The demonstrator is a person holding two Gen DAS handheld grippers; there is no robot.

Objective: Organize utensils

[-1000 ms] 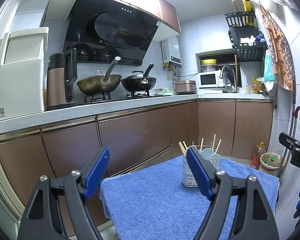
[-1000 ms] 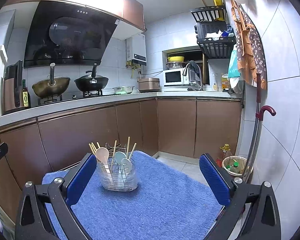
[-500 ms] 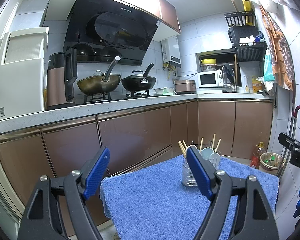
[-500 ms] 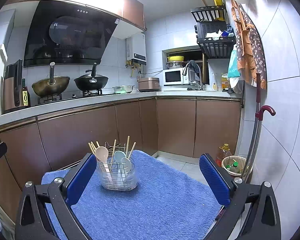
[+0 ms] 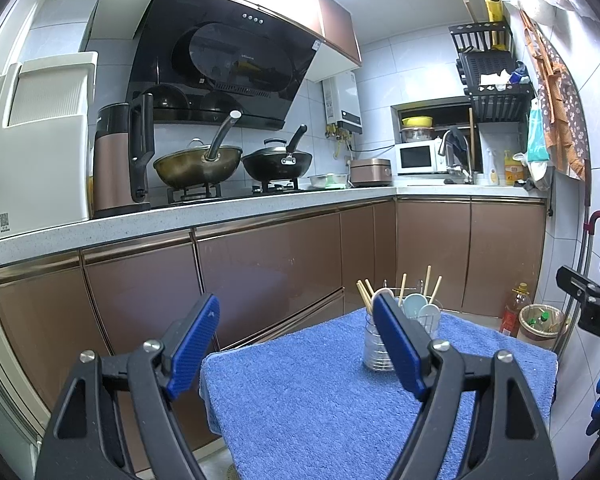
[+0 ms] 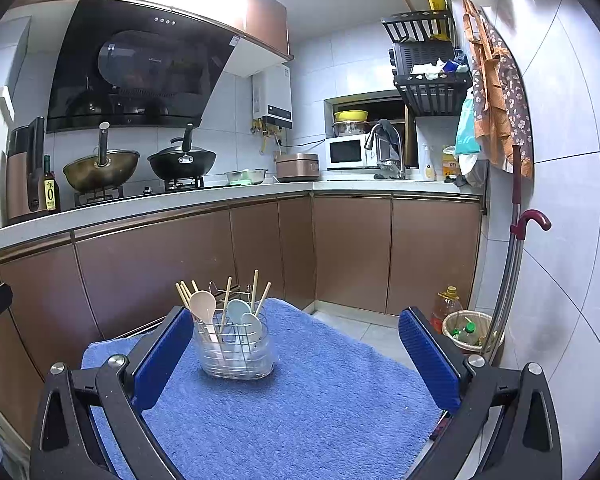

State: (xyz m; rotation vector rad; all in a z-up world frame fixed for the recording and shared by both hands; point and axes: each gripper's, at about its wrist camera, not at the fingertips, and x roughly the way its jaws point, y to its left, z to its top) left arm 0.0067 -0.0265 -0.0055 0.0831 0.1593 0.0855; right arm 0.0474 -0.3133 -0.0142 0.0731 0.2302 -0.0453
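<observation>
Hovering apart — both grippers (image 6: 296, 354) gaping, empty.

The utensil holder (image 6: 236, 350) sits marginally lower (right wrist view).

Two woks (image 5: 198, 164) sit on the stove, a microwave (image 6: 346, 152) farther along the counter (image 6: 140, 210).

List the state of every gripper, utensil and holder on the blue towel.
Left gripper: open, empty.
Right gripper: open, empty.
Holder: upright on the towel.
Spoons: standing in holder, bowls up.
Chopsticks: standing in holder, leaning.
</observation>
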